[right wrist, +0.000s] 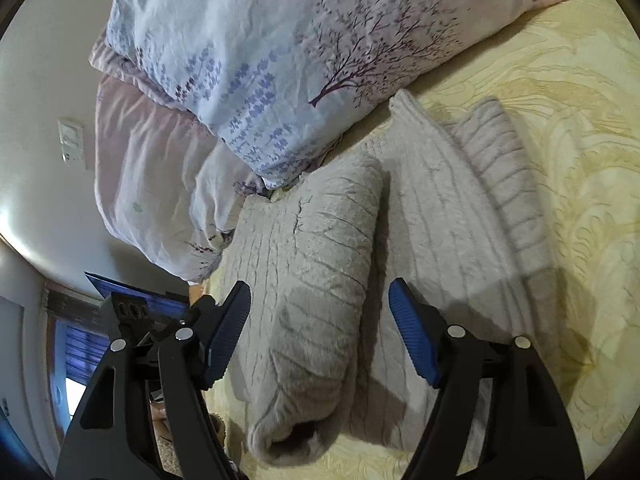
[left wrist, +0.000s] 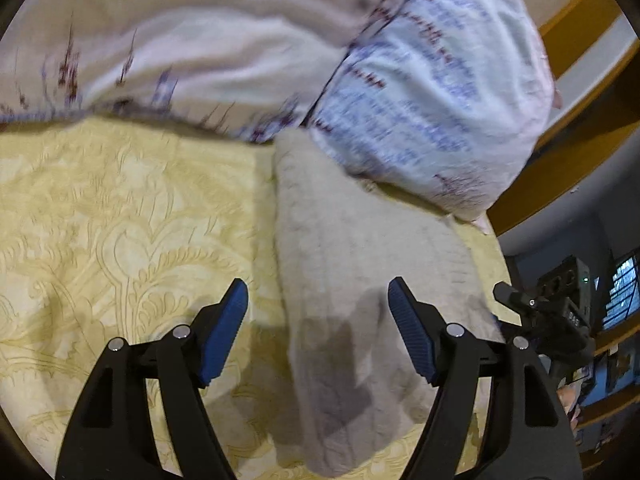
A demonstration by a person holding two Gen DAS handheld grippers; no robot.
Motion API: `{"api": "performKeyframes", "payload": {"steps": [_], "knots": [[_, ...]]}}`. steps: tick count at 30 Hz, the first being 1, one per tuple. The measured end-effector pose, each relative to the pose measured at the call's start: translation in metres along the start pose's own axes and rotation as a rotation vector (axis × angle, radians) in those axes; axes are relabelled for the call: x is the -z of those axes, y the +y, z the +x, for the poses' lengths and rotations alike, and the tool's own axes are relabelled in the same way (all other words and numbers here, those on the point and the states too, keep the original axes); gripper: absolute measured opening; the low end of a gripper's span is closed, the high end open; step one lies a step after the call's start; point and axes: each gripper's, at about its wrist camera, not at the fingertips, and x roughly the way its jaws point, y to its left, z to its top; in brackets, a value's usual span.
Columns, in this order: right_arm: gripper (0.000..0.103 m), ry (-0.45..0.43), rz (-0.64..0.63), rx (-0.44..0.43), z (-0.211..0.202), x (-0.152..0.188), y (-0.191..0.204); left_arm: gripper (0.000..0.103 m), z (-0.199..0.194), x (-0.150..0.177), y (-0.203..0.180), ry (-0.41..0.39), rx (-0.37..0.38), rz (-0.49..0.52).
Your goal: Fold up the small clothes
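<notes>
A beige ribbed knit garment (left wrist: 352, 280) lies on the yellow patterned bedspread (left wrist: 120, 220). My left gripper (left wrist: 318, 304) hovers above its near part, open, with nothing between the blue pads. In the right wrist view the same knit garment (right wrist: 432, 208) lies flat with one side rolled over into a thick fold (right wrist: 312, 280). My right gripper (right wrist: 320, 308) stands open over that fold, its pads on either side and apart from the cloth. The other gripper (left wrist: 560, 308) shows at the right edge of the left wrist view.
A pillow (right wrist: 280, 60) printed with purple trees and flowers rests against the garment's far end, with a pinkish one (right wrist: 152, 180) beneath it. The bed's wooden frame (left wrist: 568, 148) runs at the right. The yellow bedspread (right wrist: 580, 160) extends to the right of the garment.
</notes>
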Motion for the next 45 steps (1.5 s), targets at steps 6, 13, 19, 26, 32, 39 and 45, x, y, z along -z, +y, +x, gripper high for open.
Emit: {"api": "performKeyframes", "payload": {"steps": [6, 13, 19, 26, 32, 39, 45], "knots": [[0.054, 0.058, 0.003, 0.03, 0.021, -0.001, -0.002, 0.078, 0.007, 0.001, 0.012, 0.014, 0.021, -0.026], [0.032, 0.038, -0.014, 0.043, 0.032, -0.002, 0.0, 0.081, 0.009, 0.003, 0.016, 0.019, 0.036, -0.039], [0.017, -0.016, -0.115, 0.095, 0.03, 0.003, 0.017, 0.082, 0.001, 0.003, 0.02, 0.024, 0.05, -0.052], [0.016, -0.095, -0.227, 0.147, 0.016, 0.002, 0.044, 0.082, -0.003, 0.002, 0.021, 0.017, 0.057, -0.058], [0.015, -0.122, -0.255, 0.181, 0.011, 0.0, 0.047, 0.083, -0.002, 0.006, 0.01, 0.017, 0.061, -0.02], [0.015, -0.168, -0.273, 0.228, -0.003, -0.004, 0.049, 0.085, -0.003, 0.011, -0.012, -0.003, -0.004, 0.084], [0.015, -0.236, -0.276, 0.277, -0.024, -0.017, 0.041, 0.086, 0.001, 0.018, -0.028, 0.017, 0.022, 0.131]]}}
